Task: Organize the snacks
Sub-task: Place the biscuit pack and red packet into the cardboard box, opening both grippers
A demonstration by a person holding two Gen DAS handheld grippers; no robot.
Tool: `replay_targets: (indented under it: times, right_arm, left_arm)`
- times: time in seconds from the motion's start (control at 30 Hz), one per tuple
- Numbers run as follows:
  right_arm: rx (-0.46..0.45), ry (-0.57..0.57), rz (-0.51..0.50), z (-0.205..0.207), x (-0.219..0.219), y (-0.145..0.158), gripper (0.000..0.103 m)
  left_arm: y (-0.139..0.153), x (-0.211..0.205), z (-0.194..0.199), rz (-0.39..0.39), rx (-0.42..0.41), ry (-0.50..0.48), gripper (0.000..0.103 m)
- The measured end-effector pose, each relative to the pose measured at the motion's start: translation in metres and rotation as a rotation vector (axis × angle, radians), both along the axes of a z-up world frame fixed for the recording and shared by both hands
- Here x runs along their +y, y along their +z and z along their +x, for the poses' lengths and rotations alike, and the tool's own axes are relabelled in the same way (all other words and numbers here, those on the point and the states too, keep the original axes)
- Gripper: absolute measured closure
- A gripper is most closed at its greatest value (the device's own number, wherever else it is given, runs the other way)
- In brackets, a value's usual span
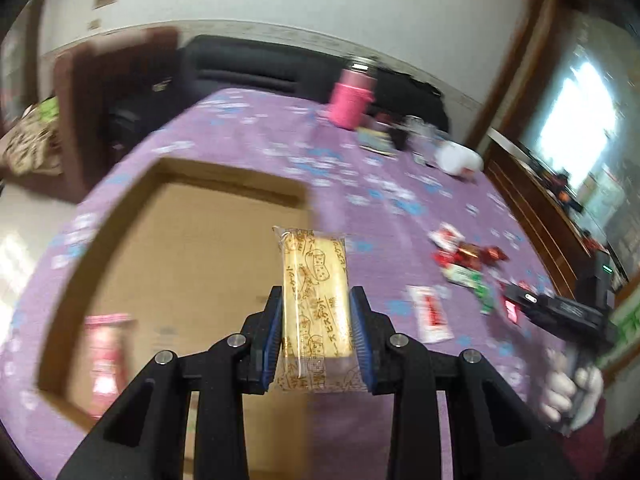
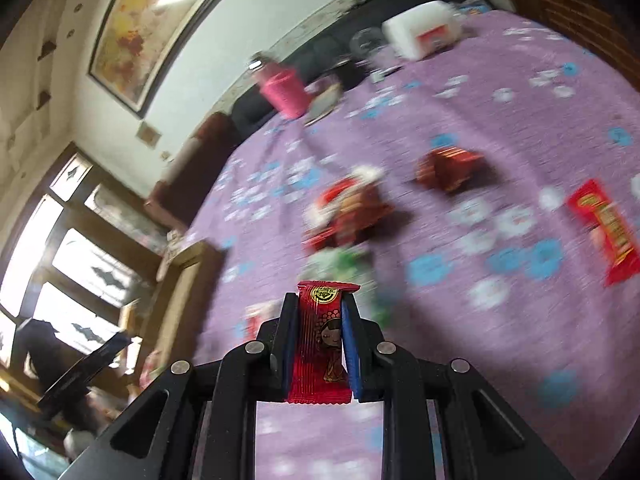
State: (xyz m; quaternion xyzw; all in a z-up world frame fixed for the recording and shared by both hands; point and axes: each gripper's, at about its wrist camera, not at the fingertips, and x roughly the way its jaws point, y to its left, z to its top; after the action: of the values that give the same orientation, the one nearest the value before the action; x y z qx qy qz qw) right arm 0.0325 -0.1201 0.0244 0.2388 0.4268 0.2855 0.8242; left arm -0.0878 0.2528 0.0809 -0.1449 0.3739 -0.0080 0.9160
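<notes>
My left gripper (image 1: 316, 292) is shut on a clear packet of yellow biscuits (image 1: 314, 276), held upright above the right edge of an open cardboard box (image 1: 224, 172). A pink packet (image 1: 106, 360) lies inside the box at its left. My right gripper (image 2: 319, 300) is shut on a small red candy wrapper with a doll picture (image 2: 320, 344), raised over the purple tablecloth (image 2: 520, 320). Loose snacks lie ahead of it: a red and white pile (image 2: 348, 216), a green packet (image 2: 340, 264), a dark red pack (image 2: 448, 168) and a red bar (image 2: 604, 228).
A pink bottle (image 1: 352, 96), a glass (image 1: 416, 128) and a white tissue pack (image 1: 458, 160) stand at the table's far side. A gloved hand (image 1: 572, 396) holds the right gripper at the right in the left wrist view. A dark sofa (image 1: 260, 68) sits beyond the table.
</notes>
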Motion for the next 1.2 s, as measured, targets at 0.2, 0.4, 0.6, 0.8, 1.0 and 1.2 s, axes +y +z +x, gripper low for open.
replay_targets:
  times: [0.2, 0.4, 0.6, 0.8, 1.0, 1.2]
  right_arm:
    - [-0.050, 0.212, -0.051, -0.019, 0.121, 0.041, 0.080]
    - [-0.046, 0.353, -0.129, -0.029, 0.232, 0.038, 0.080]
    - [-0.010, 0.412, -0.229, -0.025, 0.306, 0.006, 0.080]
    - [-0.026, 0.409, -0.267, -0.021, 0.327, -0.002, 0.078]
    - [-0.089, 0.298, -0.192, -0.018, 0.262, 0.032, 0.074]
    - [-0.107, 0.044, -0.216, -0.010, 0.129, 0.043, 0.062]
  left_arm:
    - [-0.014, 0.067, -0.003, -0.009, 0.032, 0.096, 0.072]
    - [-0.032, 0.105, 0.001, -0.008, 0.078, 0.131, 0.072]
    - [-0.040, 0.119, 0.005, -0.026, 0.094, 0.120, 0.072]
    - [-0.023, 0.126, -0.009, -0.075, 0.024, 0.124, 0.060]
    - [0.007, 0.116, -0.039, -0.077, -0.071, 0.132, 0.042]
    - [0.029, 0.070, -0.050, -0.089, -0.129, 0.054, 0.029]
